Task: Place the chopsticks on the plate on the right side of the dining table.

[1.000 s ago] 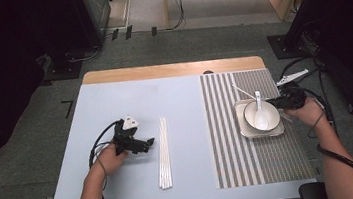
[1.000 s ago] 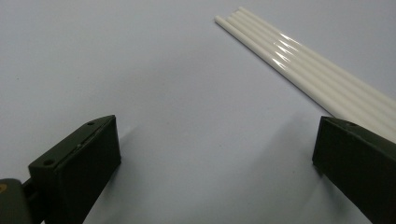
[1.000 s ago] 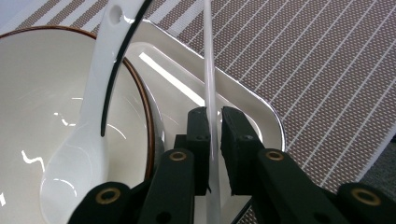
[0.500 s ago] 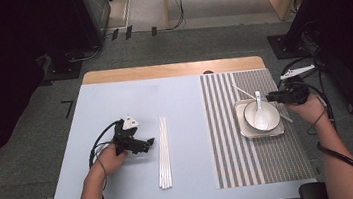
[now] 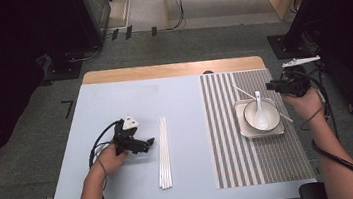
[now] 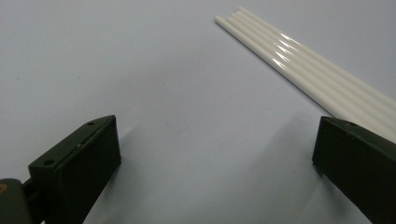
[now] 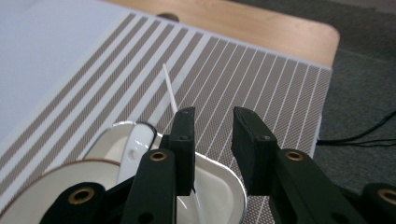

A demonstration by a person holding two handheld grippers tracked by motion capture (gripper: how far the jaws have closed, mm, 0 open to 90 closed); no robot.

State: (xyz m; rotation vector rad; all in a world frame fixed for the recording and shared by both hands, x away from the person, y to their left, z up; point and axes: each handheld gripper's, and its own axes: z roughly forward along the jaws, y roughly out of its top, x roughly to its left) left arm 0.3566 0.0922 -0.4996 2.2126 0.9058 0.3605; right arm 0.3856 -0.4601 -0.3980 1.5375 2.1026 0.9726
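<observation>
Glossy round white sticks (image 6: pixel 299 56), parallel.

Taking the bowl (image 5: pixel 261 115) as the landmark: it is sitting in the tray (image 5: pixel 278 129), and the tray is lying on the striped mat (image 5: pixel 229 138) on the table's right half. A spoon (image 5: pixel 259 109) is resting in the bowl, handle pointing to the far side. A thin stick (image 5: pixel 242 92) is lying across the tray under the bowl, poking out far-left and near-right of it. The right gripper (image 5: pixel 269 86) is hovering just right of the bowl, toward the far side. Well left of the bowl, off the mat, the bundle of sticks (image 5: pixel 163 152) is lying lengthwise, near to far. The left gripper (image 5: pixel 148 144) is sitting just left of that bundle, farther still from the bowl.
</observation>
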